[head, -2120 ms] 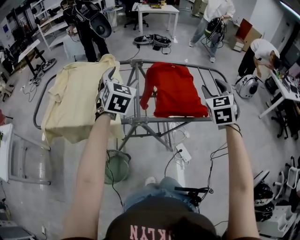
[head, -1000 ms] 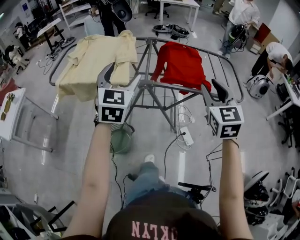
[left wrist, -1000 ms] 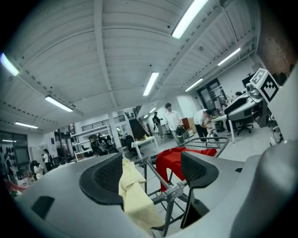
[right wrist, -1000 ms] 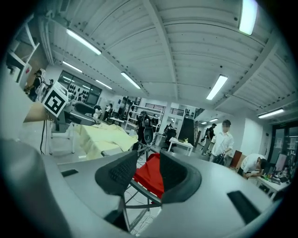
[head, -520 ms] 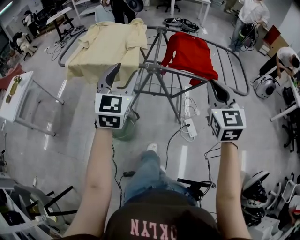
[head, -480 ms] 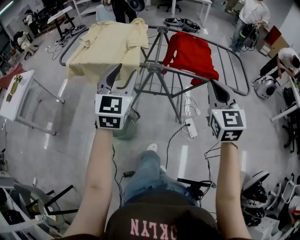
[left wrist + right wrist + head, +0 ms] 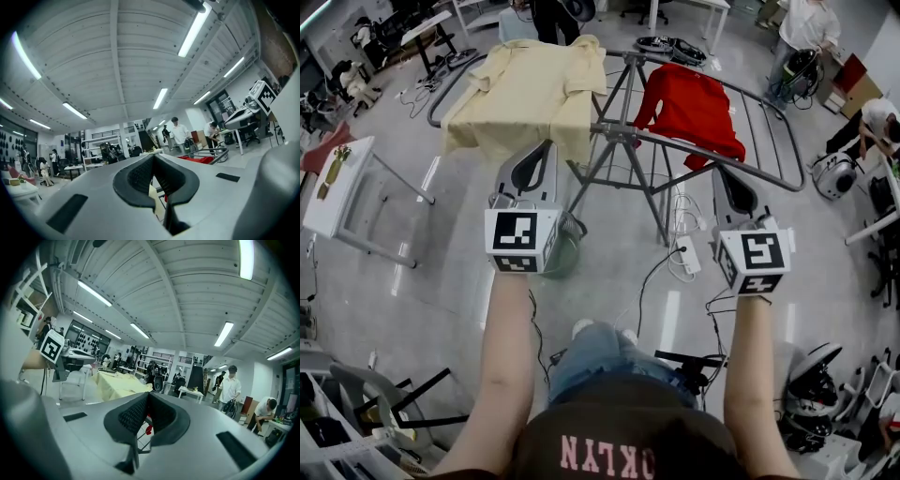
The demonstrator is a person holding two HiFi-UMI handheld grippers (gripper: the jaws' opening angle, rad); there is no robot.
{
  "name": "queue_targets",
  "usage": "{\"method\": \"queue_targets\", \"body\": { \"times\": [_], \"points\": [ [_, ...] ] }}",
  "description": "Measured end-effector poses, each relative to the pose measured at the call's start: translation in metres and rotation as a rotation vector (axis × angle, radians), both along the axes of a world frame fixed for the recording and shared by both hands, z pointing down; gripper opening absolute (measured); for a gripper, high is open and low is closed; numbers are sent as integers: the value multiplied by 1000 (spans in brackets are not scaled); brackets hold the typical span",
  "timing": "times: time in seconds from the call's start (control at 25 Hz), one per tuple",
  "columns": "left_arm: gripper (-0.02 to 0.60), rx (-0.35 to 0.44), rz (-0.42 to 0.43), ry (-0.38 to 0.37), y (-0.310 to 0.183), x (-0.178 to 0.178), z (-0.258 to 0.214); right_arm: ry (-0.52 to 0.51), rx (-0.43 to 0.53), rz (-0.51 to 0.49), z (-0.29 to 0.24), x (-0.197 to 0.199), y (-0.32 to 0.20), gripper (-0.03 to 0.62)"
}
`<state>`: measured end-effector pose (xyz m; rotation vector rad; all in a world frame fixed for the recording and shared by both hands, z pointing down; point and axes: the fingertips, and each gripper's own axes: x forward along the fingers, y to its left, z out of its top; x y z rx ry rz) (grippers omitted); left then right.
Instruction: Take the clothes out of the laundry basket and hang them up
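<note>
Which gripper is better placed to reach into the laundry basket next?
Left. In the head view the green basket sits on the floor right beside the left gripper; the right gripper is farther off, past the rack legs. Both jaws have just closed on nothing.

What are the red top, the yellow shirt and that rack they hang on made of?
The red top looks like soft matte cloth, draping in folds. The yellow shirt seems thin woven cloth, maybe cotton, wrinkled. The rack looks like grey metal tubing, smooth, faintly shiny.
</note>
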<state>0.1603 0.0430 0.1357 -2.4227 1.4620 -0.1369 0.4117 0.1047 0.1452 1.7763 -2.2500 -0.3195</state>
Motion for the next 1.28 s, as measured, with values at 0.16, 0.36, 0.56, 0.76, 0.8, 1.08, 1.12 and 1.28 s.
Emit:
{"method": "queue_targets", "body": {
  "times": [0.16,0.36,0.56,0.76,0.8,1.08,1.12,1.28],
  "points": [
    [2,16,3,10,-1,-13,-6,4,13,-1,-3,-17,0,0],
    [2,18,17,29,-5,-29,-11,-14,34,27,-11,-34,1,0],
    [2,33,23,52,-8,-45,-18,-26,76,79,-26,-38,0,0],
    [2,51,12,35,-12,-61,-18,-10,69,92,-23,-48,-5,0],
    [2,56,13,32,-12,-63,-20,-8,67,91,-22,-50,-5,0],
    [2,91,17,40,-11,-70,-33,1,83,81,-29,-57,-8,0],
    [2,95,15,44,-11,-72,-34,2,87,78,-29,-59,-8,0],
    [2,108,9,49,-12,-78,-38,10,102,75,-31,-63,-9,0]
  ]
}}
